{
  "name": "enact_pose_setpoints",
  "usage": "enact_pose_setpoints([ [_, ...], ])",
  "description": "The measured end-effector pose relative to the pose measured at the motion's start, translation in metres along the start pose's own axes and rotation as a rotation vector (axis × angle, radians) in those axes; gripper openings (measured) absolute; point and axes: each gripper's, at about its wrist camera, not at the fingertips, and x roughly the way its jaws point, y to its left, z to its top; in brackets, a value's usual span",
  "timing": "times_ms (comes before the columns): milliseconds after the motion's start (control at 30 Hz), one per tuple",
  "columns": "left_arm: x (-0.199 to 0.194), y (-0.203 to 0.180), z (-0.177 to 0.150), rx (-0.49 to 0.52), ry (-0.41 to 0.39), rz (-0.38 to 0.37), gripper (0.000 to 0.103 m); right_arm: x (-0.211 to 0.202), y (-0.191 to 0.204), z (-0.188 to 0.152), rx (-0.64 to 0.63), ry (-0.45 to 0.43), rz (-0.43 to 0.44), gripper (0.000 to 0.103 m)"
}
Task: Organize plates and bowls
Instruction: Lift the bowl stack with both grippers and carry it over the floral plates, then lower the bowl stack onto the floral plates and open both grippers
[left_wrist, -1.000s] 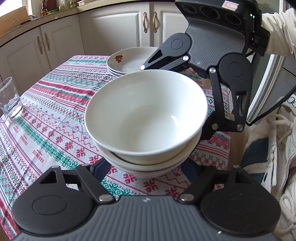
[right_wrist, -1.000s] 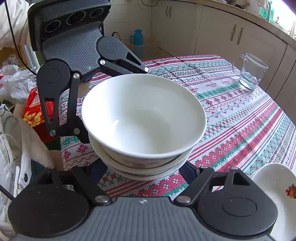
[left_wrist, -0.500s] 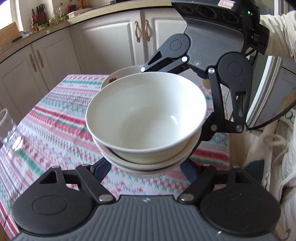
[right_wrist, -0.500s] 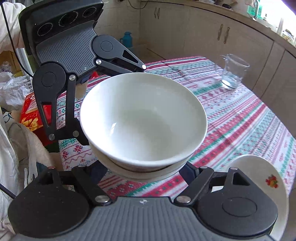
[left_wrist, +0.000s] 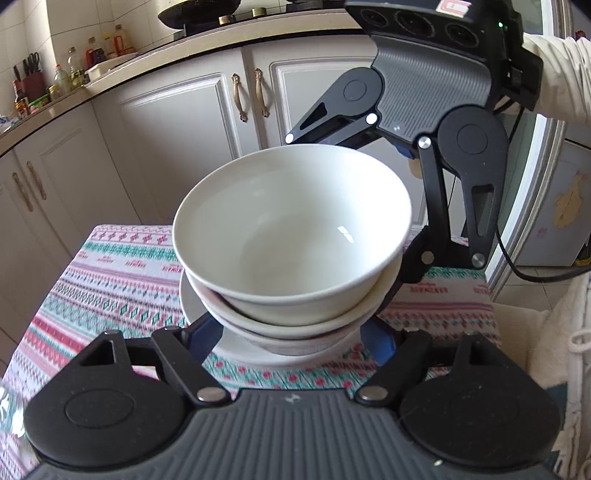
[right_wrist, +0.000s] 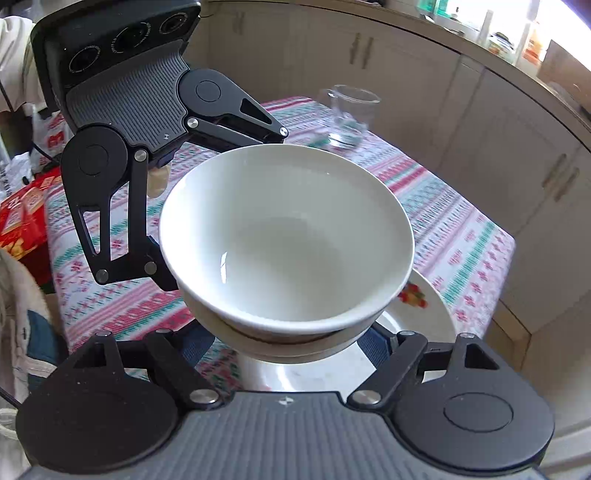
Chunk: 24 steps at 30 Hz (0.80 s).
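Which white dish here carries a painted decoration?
The plate on the tablecloth, under the lifted bowl stack: red-and-green motif near its rim. The stacked bowls are plain white.

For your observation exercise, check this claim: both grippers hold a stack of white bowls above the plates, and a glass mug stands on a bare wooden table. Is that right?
Not quite. The table is not bare wood: a patterned red, green and white cloth covers it, as the right wrist view shows. The rest holds: the left gripper and right gripper hold the stack of white bowls above the plates, and the glass mug stands on the table.
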Motion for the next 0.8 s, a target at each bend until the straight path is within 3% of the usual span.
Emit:
enact_pose_setpoints([
  [333,0.042,0.019,0.01,-0.028,0.025,-0.036,0.08,0.011,-0.039,-0.023,0.071,0.023,-0.023,0.086],
  [800,0.049,0.02,0.013,-0.019,0.025,-0.01,0.079,0.012,-0.047,-0.033,0.114,0.009,-0.031,0.086],
])
